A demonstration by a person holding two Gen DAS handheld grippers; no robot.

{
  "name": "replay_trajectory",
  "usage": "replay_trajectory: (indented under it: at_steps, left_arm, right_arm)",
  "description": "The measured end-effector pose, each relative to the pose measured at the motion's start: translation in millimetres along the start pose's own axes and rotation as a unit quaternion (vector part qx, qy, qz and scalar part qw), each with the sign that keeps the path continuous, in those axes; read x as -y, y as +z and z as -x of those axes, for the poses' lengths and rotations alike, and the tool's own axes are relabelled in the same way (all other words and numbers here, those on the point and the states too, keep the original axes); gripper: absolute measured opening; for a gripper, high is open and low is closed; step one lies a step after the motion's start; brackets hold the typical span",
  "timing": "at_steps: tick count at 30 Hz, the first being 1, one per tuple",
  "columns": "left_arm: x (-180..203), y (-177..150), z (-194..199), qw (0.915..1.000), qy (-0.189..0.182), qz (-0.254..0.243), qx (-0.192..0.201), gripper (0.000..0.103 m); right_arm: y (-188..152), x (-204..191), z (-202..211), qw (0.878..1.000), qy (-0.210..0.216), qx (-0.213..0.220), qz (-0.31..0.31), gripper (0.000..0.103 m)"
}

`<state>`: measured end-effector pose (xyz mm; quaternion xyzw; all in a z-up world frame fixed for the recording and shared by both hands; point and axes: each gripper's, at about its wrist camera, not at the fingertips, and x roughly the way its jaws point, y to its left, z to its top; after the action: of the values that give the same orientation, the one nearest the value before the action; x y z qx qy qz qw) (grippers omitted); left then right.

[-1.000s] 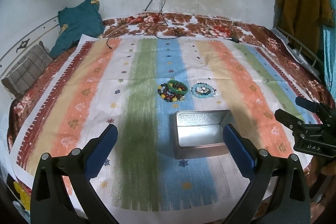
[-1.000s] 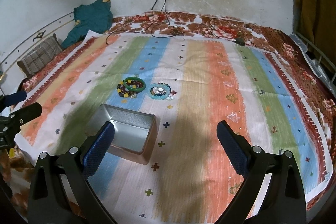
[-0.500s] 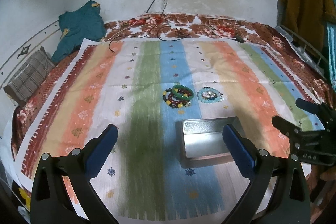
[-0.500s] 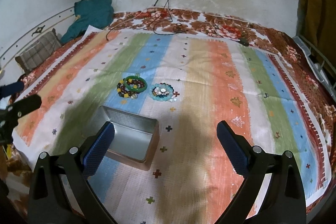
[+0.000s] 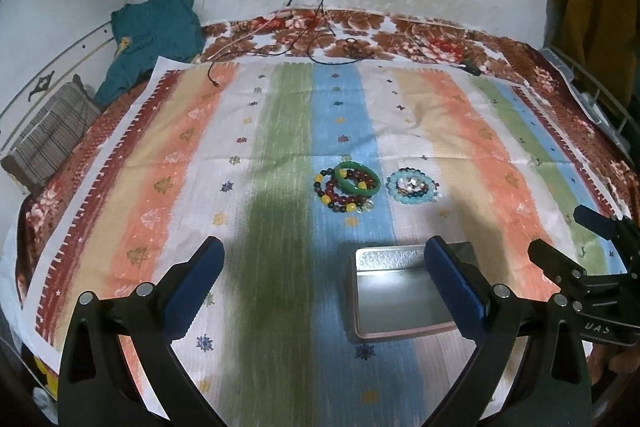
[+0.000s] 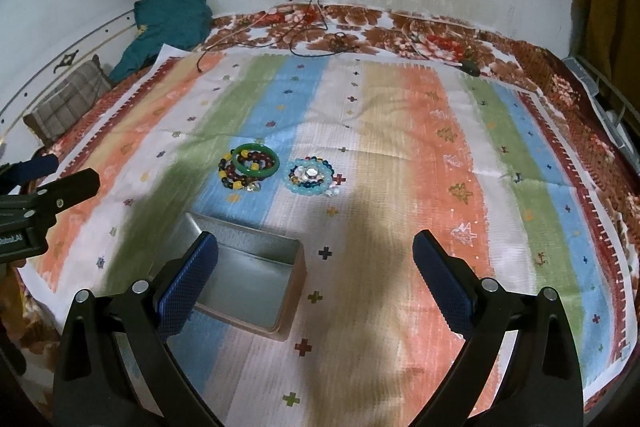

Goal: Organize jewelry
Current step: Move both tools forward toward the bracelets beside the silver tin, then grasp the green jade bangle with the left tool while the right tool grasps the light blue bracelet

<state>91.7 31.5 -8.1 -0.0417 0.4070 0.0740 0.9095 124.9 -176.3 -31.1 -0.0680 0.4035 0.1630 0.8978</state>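
Jewelry untouched beyond empty metal tin (image 6: 244, 275); both the left gripper (image 5: 324, 285) and right gripper (image 6: 316, 277) gape empty, so reach past tin and pinch green bangle (image 6: 256, 159) by its rim.

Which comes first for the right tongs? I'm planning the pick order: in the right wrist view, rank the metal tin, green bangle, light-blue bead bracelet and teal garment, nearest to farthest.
From the right tongs:
1. Metal tin, just ahead, left.
2. Light-blue bead bracelet and green bangle, mid-cloth; too close to call.
3. Teal garment, far left by the wall.
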Motion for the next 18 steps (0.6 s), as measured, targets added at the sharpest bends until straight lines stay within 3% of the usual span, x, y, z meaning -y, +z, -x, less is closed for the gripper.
replay_trajectory:
  at_steps: [18]
  left_arm:
    - [-3, 29, -57, 0.9989, 0.002, 0.007, -0.047, 0.097]
  right_arm:
    - [26, 6, -44, 0.999, 0.01, -0.046, -0.015, 0.099]
